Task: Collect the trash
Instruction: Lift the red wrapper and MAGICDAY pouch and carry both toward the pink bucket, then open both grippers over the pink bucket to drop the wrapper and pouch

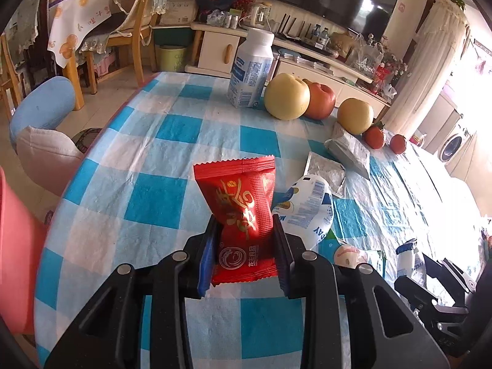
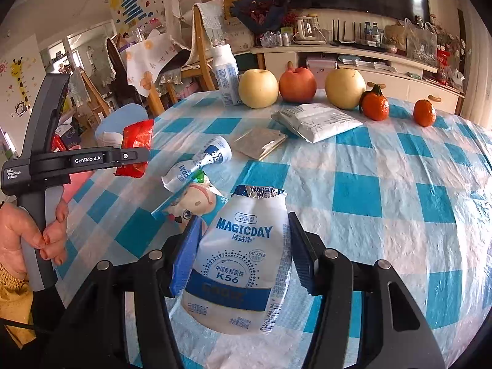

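Red wrapper [image 1: 243,215] clamped upright in my left gripper [image 1: 246,240], frame centre; right gripper [image 2: 243,246] pinches yogurt bottle [image 2: 240,261], neck pointing up-frame.

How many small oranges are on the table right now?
2. One orange, with a leaf, sits right of the yellow pear; the other orange stands apart, farther right. More may be hidden.

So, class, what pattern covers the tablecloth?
Blue and white checks on the plastic tablecloth, clearest in the right wrist view.
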A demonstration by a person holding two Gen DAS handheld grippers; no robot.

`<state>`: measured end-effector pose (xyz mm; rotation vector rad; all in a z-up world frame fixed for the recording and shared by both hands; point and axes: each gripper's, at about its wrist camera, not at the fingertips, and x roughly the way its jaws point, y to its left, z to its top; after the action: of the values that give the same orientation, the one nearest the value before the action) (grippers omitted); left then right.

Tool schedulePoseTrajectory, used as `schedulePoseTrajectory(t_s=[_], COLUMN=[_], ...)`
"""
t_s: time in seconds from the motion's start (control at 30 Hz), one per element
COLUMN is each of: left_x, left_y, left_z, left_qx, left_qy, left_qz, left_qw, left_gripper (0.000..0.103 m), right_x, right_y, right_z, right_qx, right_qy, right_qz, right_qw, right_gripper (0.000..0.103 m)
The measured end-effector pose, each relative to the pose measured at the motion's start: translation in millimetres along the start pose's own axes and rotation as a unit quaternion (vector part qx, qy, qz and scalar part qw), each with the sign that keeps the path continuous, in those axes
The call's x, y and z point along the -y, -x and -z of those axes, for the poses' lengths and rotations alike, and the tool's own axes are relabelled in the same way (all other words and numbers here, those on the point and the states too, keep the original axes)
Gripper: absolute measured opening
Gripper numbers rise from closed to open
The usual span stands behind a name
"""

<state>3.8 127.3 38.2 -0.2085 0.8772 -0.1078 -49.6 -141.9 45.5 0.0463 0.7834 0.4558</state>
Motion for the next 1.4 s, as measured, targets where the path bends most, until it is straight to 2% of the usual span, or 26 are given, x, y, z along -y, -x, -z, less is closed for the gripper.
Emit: schedulePoseTrajectory(t_s=[0.43,0.77,1.03,1.23,1.4], left_x=[-26.5,-81.6,-154.0,-216.7,-269.1], left_y=[28.1,69.5,102.1,124.5,141.1], left_z=[-5.5,-17.8,-20.0,-10.6,3.8], left_qx=[0.029,0.076,0.103,0.114,0.116], left_qy=[0.004,0.061,0.142,0.205,0.258], left_qz=[-0.062,-0.094,-0.136,-0.174,-0.201], left_qw=[0.9977,0.9907,0.9750,0.9564,0.9377], left_gripper=[0.035,0.035,0.035,0.035,0.035], right_x=[-35.5,-95.2,-174.7,-249.0,-309.9], right_y=[-3.8,-14.7,-32.8,-47.6,-64.1], right_z=[-15.7,-29.9,-52.1,-70.4,-78.6], right_qx=[0.006,-0.003,-0.004,-0.001,0.001], right_qy=[0.001,0.035,0.084,0.141,0.192], right_qz=[-0.019,-0.051,-0.100,-0.145,-0.173], right_qw=[1.000,0.998,0.991,0.979,0.966], right_gripper=[0.057,0.057,0.057,0.057,0.057])
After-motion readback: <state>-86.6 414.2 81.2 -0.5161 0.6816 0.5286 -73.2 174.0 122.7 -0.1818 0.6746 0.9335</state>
